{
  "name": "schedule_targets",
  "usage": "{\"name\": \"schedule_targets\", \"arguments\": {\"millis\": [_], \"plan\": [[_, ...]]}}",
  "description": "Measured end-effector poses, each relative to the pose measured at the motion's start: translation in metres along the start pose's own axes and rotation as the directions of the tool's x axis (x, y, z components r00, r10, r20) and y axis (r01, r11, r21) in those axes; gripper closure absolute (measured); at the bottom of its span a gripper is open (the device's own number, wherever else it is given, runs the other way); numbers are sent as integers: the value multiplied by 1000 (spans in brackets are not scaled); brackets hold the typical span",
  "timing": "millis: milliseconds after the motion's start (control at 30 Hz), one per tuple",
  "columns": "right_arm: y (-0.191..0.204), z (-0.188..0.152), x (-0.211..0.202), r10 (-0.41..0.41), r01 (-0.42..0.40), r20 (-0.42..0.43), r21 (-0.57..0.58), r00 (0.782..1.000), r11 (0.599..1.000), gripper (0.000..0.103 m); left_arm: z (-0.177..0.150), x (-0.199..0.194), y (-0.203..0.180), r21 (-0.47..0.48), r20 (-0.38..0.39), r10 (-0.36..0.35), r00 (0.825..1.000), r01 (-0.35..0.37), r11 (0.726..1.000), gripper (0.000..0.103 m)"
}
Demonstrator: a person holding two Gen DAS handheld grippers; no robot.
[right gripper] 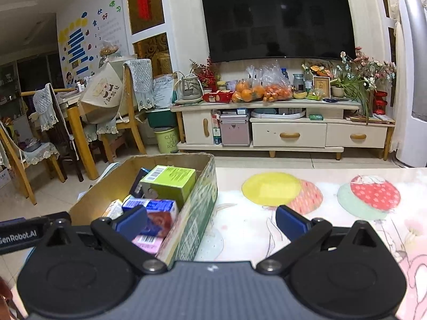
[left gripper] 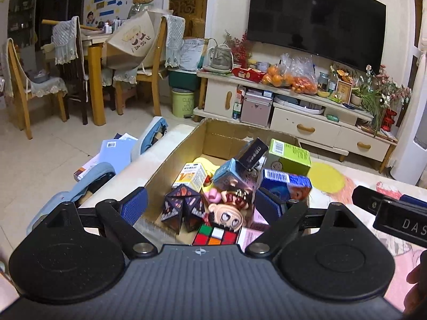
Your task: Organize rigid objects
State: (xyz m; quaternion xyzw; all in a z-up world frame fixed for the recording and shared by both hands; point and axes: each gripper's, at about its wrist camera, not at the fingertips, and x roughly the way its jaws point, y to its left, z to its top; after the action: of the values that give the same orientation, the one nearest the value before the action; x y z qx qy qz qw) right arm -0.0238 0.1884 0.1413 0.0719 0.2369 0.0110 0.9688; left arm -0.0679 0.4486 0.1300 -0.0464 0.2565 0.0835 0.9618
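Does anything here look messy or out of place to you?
Yes. The cardboard box holds a jumble: a green carton and blue carton lie tilted on a doll and Rubik's cube. Papers lie strewn on the floor.

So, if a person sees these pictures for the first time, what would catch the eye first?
Probably the open cardboard box on the patterned table, packed with small items: a green carton at the back, a colour cube nearest the left gripper. Behind, a large dark TV hangs above a cabinet carrying bagged oranges. Both grippers are open and hold nothing.
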Motion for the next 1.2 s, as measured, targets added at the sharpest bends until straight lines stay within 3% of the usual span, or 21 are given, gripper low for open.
{"name": "schedule_targets", "arguments": {"millis": [600, 1200], "plan": [[21, -26, -55, 13, -12, 10, -60, 1000, 998, 1, -17, -52, 8, 74, 60, 24, 998, -29, 997, 0], [47, -37, -82, 26, -19, 65, -101, 998, 995, 1, -27, -65, 9, 29, 94, 43, 995, -46, 998, 0]]}}
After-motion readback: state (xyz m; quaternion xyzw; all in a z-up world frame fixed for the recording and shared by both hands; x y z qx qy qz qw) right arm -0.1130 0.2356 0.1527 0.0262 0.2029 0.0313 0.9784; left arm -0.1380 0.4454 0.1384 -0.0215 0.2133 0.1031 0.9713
